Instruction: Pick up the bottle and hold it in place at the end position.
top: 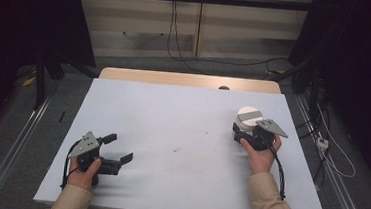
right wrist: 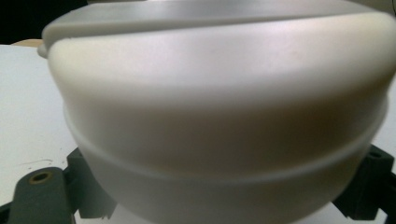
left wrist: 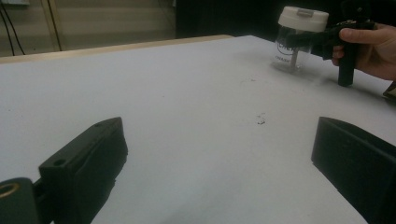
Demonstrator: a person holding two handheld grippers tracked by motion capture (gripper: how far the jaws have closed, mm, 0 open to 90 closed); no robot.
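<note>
Jar (top: 248, 120) stands upright near the desk's (top: 171, 133) right edge, toward the far corner: clear body, smooth white rounded lid. Right claw (top: 239, 131) comes at it level from the near side, jaws around the body just below the lid; looks clamped on, though pad contact is hidden. Left claw (top: 120, 148) rests released near the front-left corner, well apart.
</note>
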